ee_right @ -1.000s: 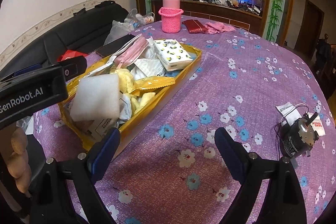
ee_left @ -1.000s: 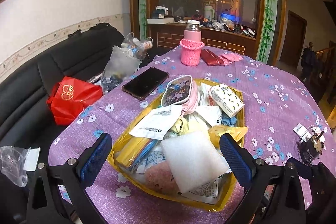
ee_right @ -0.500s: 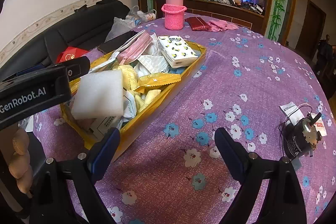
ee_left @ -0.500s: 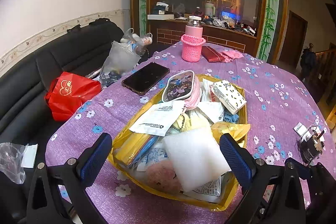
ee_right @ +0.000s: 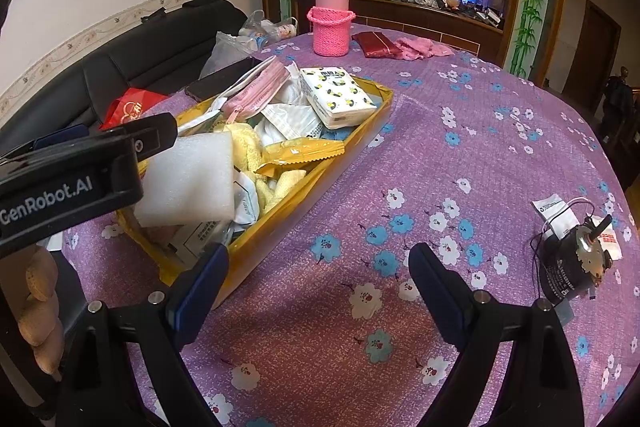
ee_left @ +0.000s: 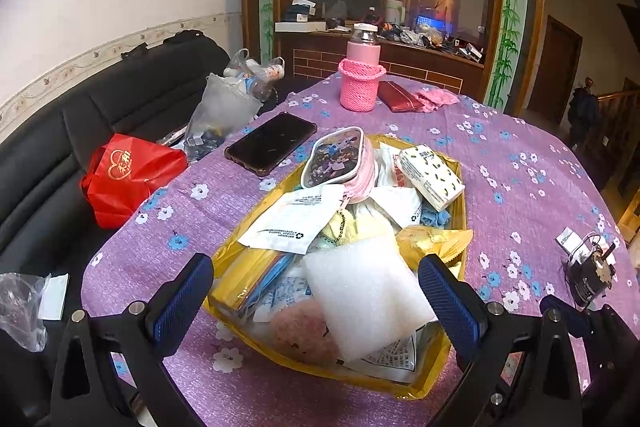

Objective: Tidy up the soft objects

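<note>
yellow tray (ee_left: 460,171) on purple floral tablecloth (ee_right: 460,155), heaped: white foam block (ee_left: 364,295) near end; tissue pack (ee_left: 430,175) and pink zip pouch (ee_left: 340,163) far end; yellow cloth (ee_right: 248,151) mid | left gripper (ee_left: 316,287) spread above tray, empty | right gripper (ee_right: 316,279) spread over cloth right of tray, empty | pink crochet holder (ee_left: 360,85) with bottle, far
</note>
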The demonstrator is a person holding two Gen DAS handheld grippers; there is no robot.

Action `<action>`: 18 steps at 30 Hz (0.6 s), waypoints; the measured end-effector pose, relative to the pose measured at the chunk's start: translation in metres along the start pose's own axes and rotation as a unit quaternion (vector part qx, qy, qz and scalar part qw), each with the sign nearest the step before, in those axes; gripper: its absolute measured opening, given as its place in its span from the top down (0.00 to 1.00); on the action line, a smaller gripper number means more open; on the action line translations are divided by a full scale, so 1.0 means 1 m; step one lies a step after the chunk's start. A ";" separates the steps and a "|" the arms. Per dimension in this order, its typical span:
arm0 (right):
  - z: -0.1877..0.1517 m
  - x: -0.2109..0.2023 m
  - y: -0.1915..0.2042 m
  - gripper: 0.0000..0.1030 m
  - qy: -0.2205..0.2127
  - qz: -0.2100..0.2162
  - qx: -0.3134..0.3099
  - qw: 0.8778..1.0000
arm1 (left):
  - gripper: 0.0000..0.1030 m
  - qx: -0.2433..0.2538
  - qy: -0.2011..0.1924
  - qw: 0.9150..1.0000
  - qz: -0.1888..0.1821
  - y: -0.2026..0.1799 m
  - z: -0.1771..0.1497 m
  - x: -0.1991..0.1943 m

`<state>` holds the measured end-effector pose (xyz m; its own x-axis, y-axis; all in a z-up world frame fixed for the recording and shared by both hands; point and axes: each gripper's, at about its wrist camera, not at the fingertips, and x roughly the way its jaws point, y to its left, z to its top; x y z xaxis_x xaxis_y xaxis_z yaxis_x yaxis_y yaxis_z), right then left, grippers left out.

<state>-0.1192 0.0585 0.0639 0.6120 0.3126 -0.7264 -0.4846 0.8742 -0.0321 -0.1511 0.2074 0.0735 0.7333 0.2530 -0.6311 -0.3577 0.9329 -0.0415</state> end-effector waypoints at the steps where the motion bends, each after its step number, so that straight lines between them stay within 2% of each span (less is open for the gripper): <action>1: 0.001 0.001 0.000 0.12 0.000 -0.009 0.000 1.000 | 0.00 0.000 0.000 1.000 0.000 0.000 0.000 0.000; 6: 0.012 0.002 0.003 0.12 0.002 -0.036 -0.013 0.999 | 0.00 0.000 0.003 1.000 0.000 0.000 -0.001 0.000; 11: 0.032 0.008 0.004 0.12 0.007 -0.089 -0.038 0.995 | 0.00 -0.002 0.001 1.000 -0.001 0.000 -0.001 0.000; 18: 0.043 0.018 0.006 0.12 0.016 -0.091 -0.042 0.995 | 0.00 -0.010 0.010 1.000 -0.007 0.006 -0.002 0.005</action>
<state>-0.0843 0.0853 0.0802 0.6750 0.1383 -0.7247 -0.4188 0.8805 -0.2221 -0.1507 0.2133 0.0684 0.7268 0.2351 -0.6454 -0.3596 0.9308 -0.0660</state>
